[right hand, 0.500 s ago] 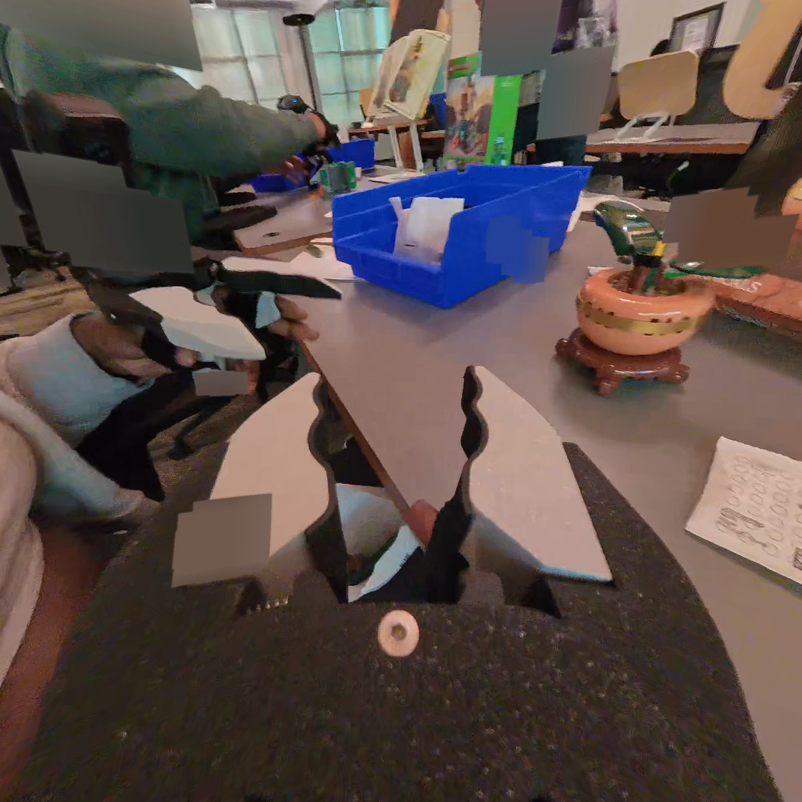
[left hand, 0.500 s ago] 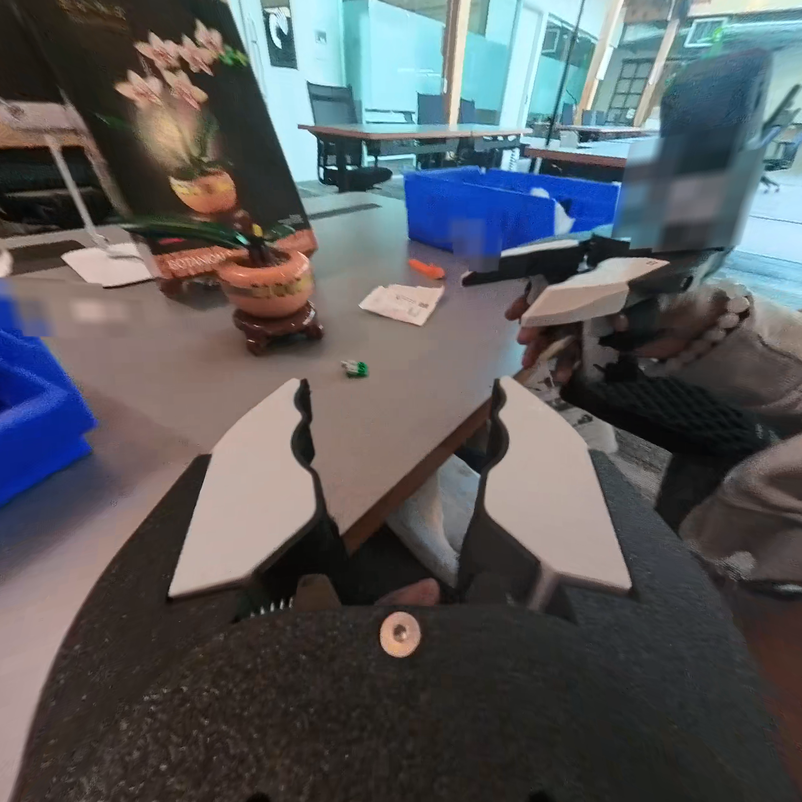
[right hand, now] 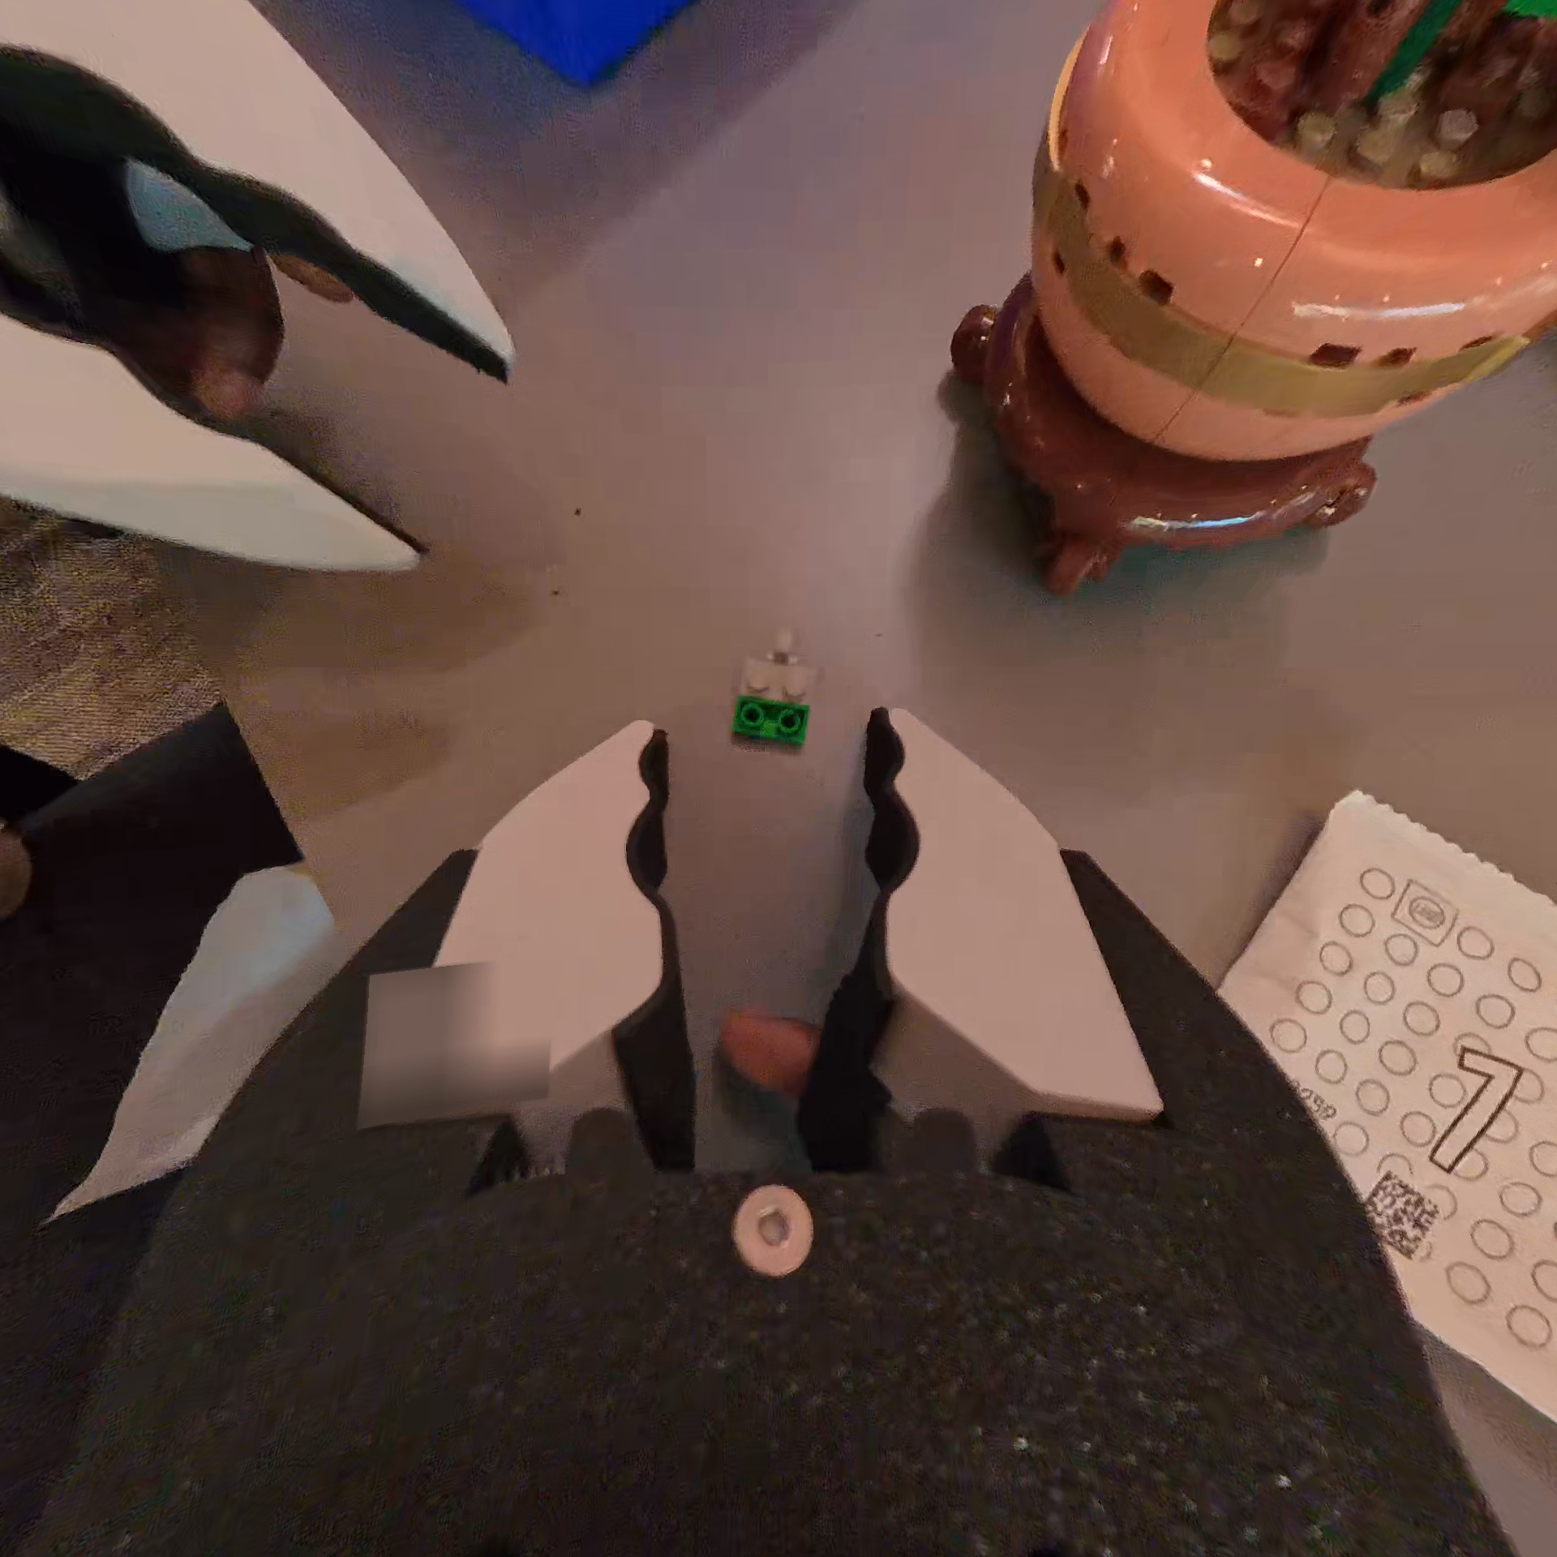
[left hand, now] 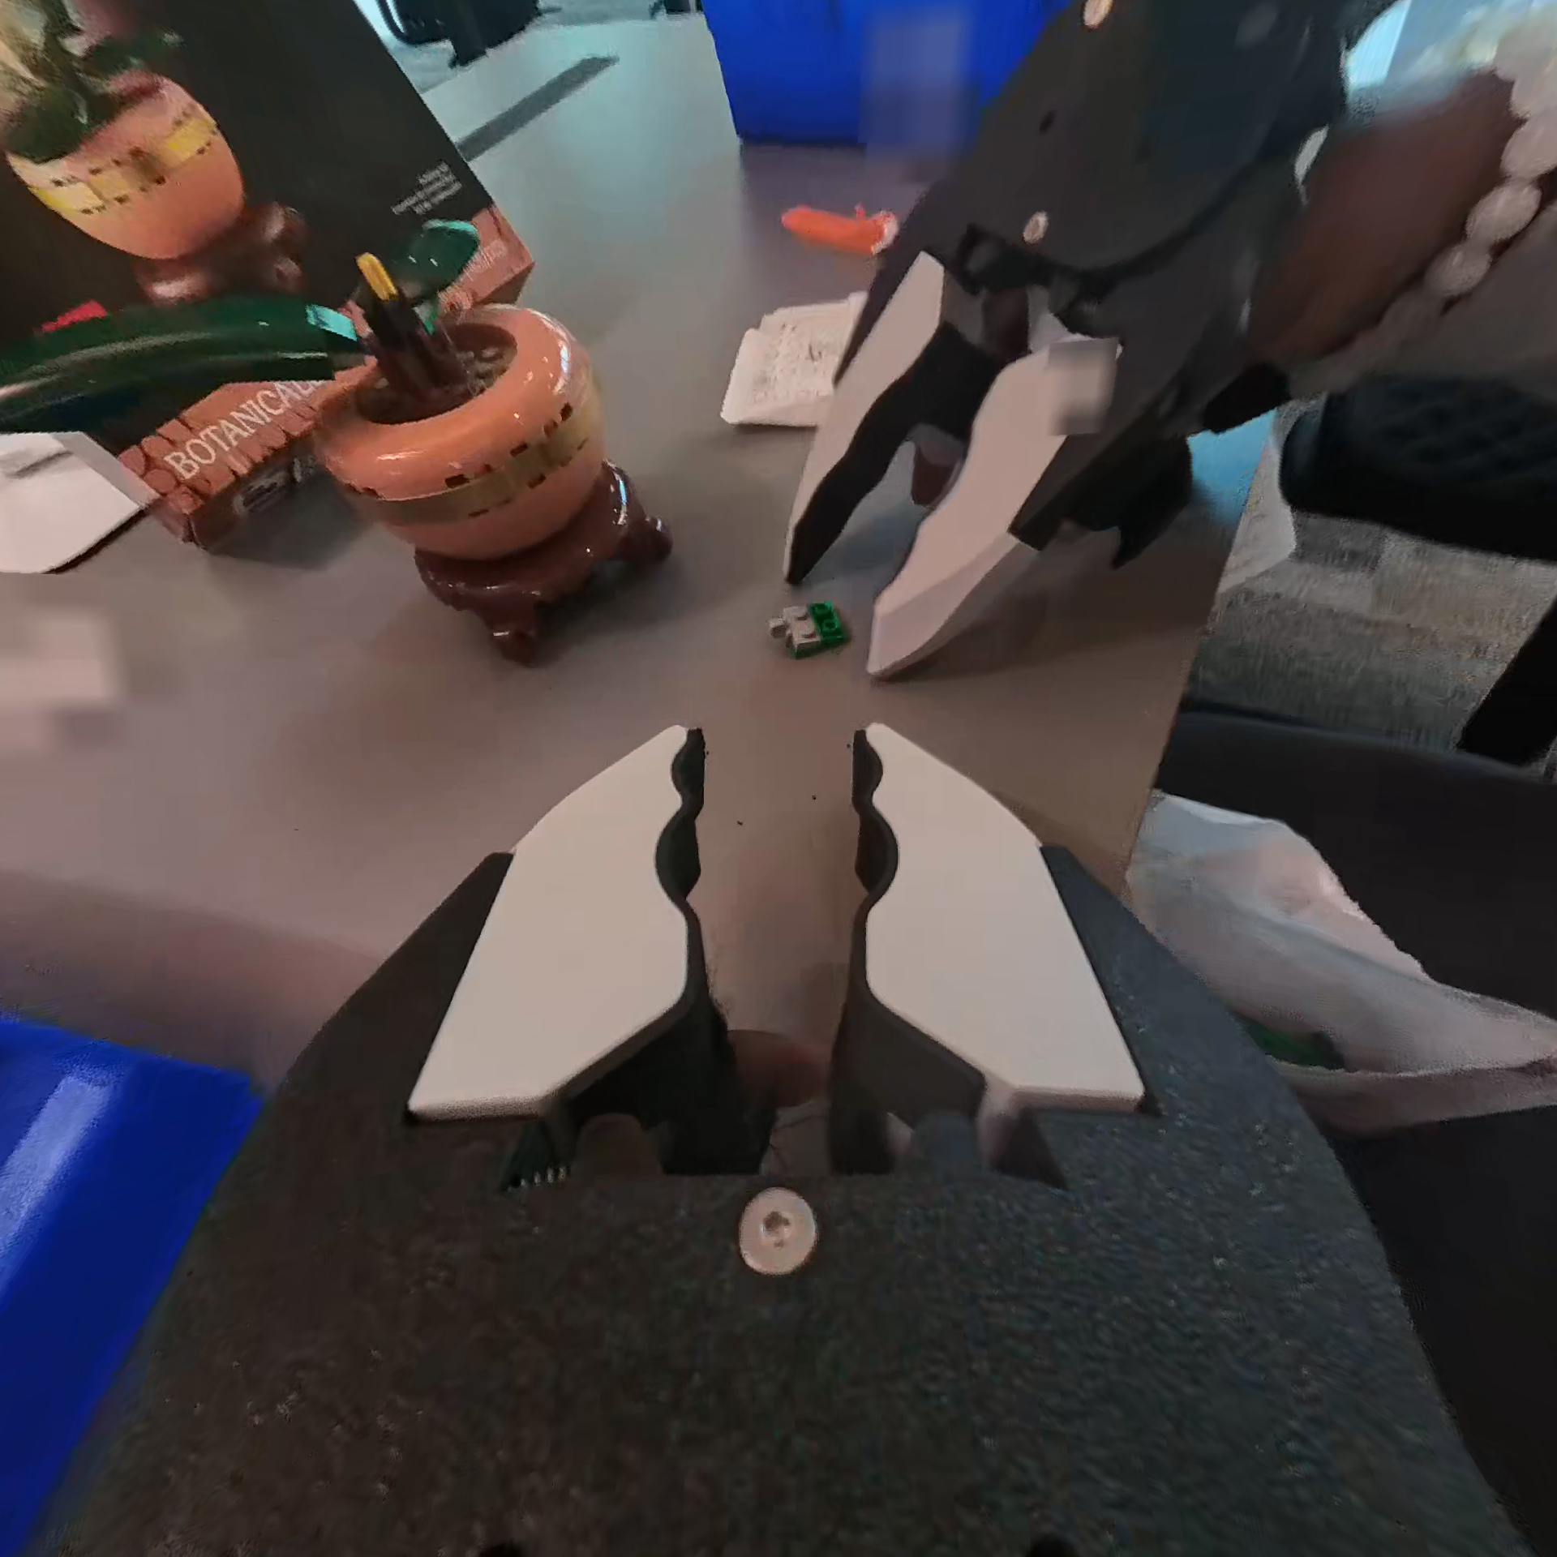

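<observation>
Brick assembly (right hand: pixel 773 703), a small green piece joined to a light grey one, lies flat on the grey table (right hand: pixel 758 379), and everything else is best placed from it. The right hand-held gripper (right hand: pixel 765 731) is much the nearer: its fingers are spread to a moderate gap, empty, tips low over the table, and the green end of the brick sits just ahead of the opening, almost between the tips and slightly toward the left finger. From that gripper the brick's long axis runs straight away, green end near, grey end far with a small stud pointing on.

The left hand-held gripper (left hand: pixel 777 741) stands farther back from the brick, on the side away from the right one, its fingers likewise parted and holding nothing. In its view the brick (left hand: pixel 809 630) shows ahead of the tips, with the right gripper (left hand: pixel 830 623) coming down just beyond.

Beyond the brick on its grey side stands a peach flower pot (right hand: pixel 1281 278) on a dark brown base, apart from it. A printed paper bag (right hand: pixel 1424 1053) lies on the table to the right of the right gripper, farther from the brick than the pot.
</observation>
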Demonstrator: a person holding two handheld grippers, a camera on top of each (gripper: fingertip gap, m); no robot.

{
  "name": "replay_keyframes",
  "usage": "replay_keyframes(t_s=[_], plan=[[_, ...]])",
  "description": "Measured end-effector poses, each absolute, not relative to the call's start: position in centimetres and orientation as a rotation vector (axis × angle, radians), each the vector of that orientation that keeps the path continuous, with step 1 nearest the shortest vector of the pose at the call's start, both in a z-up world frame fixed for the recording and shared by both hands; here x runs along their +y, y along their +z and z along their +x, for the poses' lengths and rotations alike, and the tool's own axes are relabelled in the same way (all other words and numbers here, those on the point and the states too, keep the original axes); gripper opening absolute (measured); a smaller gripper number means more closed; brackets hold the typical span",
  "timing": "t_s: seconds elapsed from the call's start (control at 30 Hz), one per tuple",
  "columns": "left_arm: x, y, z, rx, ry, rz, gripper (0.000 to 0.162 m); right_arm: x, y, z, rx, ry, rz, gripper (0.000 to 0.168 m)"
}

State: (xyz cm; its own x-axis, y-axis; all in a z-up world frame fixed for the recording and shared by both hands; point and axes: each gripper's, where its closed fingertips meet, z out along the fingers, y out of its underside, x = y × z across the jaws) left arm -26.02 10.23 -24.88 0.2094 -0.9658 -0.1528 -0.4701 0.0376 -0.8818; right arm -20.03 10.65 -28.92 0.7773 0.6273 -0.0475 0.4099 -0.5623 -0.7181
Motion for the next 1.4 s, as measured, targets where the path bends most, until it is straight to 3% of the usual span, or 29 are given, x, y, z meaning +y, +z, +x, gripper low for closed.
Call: replay_keyframes(t_s=[0.27, 0.4, 0.53, 0.63, 0.87, 1.1, 1.27, 1.4], plan=[[11.1, -25.1, -25.5, 1.403, -0.693, -1.608, 0.03, 11.7, -29.0, -20.3, -0.765, 0.411, -2.252, 0.019], [11.3, -25.0, -25.8, 1.369, -0.739, -1.634, 0.029, 11.6, -29.0, -19.6, -0.777, 0.358, -2.27, 0.036], [11.3, -24.9, -25.7, 1.363, -0.74, -1.629, 0.029, 11.7, -29.1, -20.6, -0.768, 0.457, -2.22, 0.016], [11.7, -24.1, -25.4, 1.264, -0.788, -1.645, 0.028, 11.5, -28.9, -20.9, -0.868, 0.427, -2.177, 0.016], [9.2, -21.7, -24.4, 1.126, -1.282, -1.687, 0.025, 9.5, -21.3, -23.6, -1.247, -0.321, -1.415, 0.015], [7.2, -19.4, -24.1, 1.168, -1.379, -1.542, 0.007, 7.7, -19.4, -25.0, -1.281, -0.424, -1.248, 0.015], [6.4, -18.5, -24.5, 1.227, -1.335, -1.413, 0.005, 6.8, -18.5, -25.4, -1.268, -0.347, -1.235, 0.016], [6.0, -17.8, -24.8, 1.285, -1.214, -1.286, 0.005, 5.7, -17.2, -25.4, -1.102, 0.172, -1.373, 0.016]])
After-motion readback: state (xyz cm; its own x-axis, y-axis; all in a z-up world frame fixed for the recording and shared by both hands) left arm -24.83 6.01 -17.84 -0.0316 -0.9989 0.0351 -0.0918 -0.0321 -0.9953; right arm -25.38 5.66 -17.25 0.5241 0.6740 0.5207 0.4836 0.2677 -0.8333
